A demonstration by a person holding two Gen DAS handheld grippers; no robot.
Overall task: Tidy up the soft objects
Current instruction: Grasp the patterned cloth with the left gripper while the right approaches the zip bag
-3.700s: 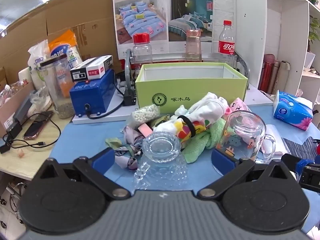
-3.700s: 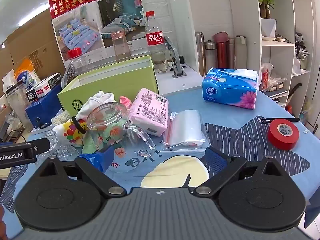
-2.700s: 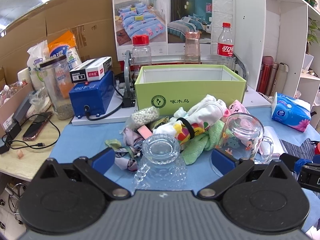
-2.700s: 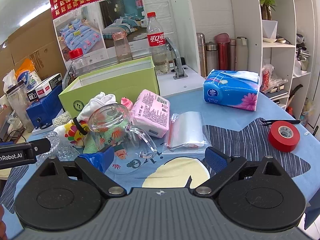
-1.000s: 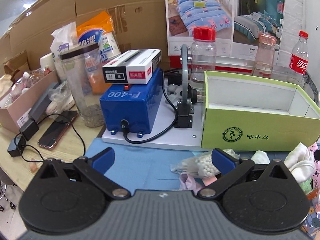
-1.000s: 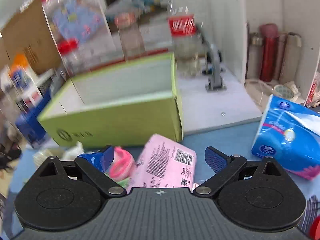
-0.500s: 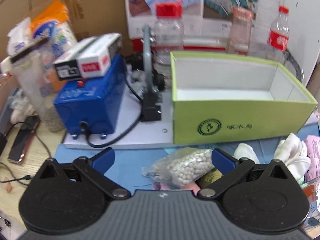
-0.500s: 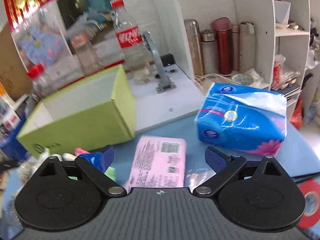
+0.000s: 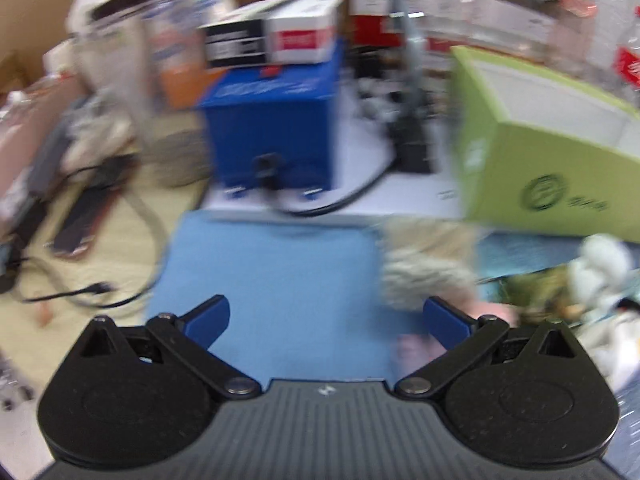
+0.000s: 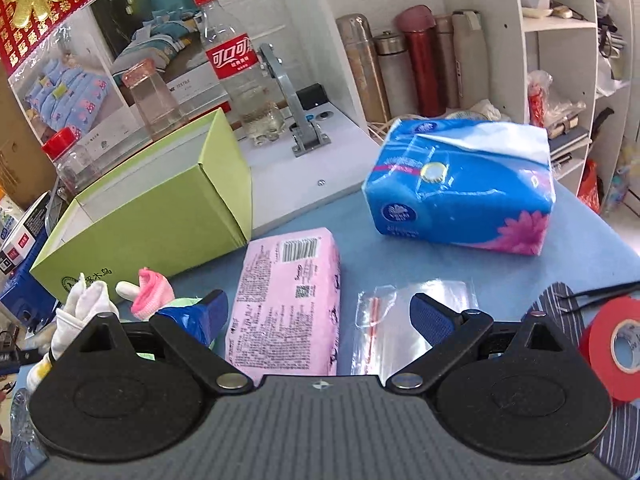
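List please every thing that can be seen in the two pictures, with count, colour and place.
box: 1, green, open, behind the soft items
pink pack: 1, pink, flat on blue cloth, before the right tongs
tissue pack: 1, blue, right of the pink pack
zip bag: 1, clear, right of the pink pack
socks: a few, white and pink, before the box
tape roll: 1, red, far right
cola bottle: 1, clear with red label, behind the box
flasks: about 4, metal and red, on the shelf
blue machine: 1, blue, left of the box, blurred
left tongs: 1, open, empty
right tongs: 1, open, empty
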